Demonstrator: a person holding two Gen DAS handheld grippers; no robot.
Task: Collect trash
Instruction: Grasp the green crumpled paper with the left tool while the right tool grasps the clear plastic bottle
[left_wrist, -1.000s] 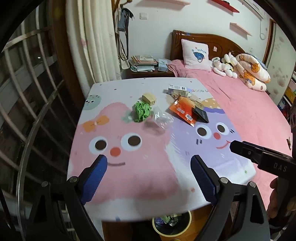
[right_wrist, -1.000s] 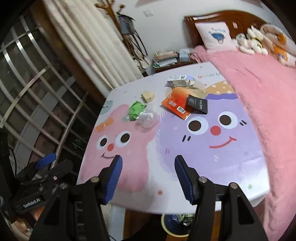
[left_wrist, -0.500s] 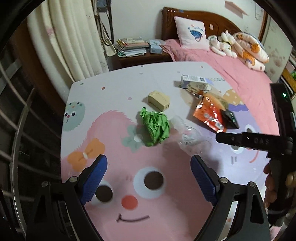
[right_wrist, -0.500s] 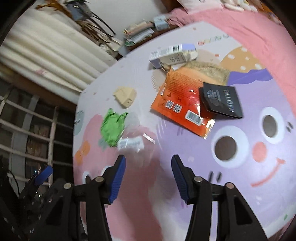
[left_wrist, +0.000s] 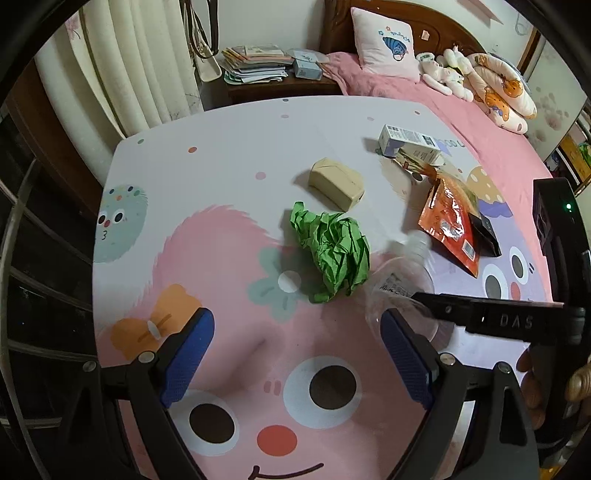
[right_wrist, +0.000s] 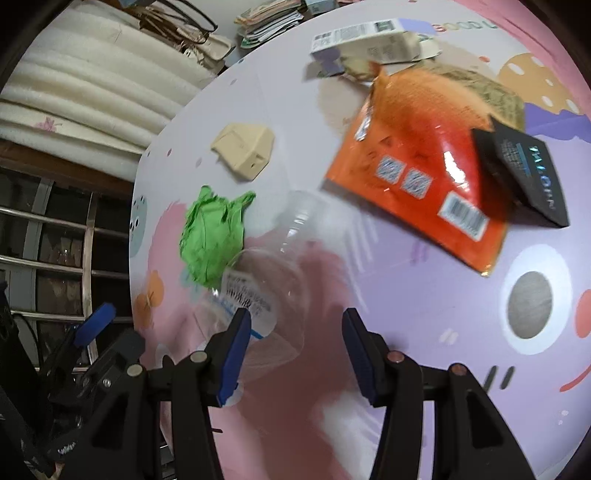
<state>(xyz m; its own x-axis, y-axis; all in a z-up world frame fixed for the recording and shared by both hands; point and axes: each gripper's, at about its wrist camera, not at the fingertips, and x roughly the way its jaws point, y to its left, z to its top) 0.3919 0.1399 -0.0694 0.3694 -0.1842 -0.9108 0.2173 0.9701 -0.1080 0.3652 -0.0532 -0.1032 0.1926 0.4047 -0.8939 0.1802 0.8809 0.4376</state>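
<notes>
— On the table (left_wrist: 229, 140) we see a crumpled green paper (left_wrist: 332, 251) just left of the clear plastic bottle (right_wrist: 266, 280), a beige box (left_wrist: 336, 182) beyond, and an orange packet (right_wrist: 417, 173) under a black box (right_wrist: 524, 173) to the right.

— The bottle lies flat, neck pointing away from us. Our right gripper (right_wrist: 293, 350) has just been narrowing its jaws, half open around the bottle's base, not pressing. Our left gripper (left_wrist: 295, 354) gapes wide, empty.

- My left gripper (left_wrist: 297, 354) points steeply down, blue pads (left_wrist: 186, 356) spread wide, nothing between them.
- My right gripper (right_wrist: 295, 354) tilts down too; its jaws have just been narrowing, pads pressing nothing.
</notes>
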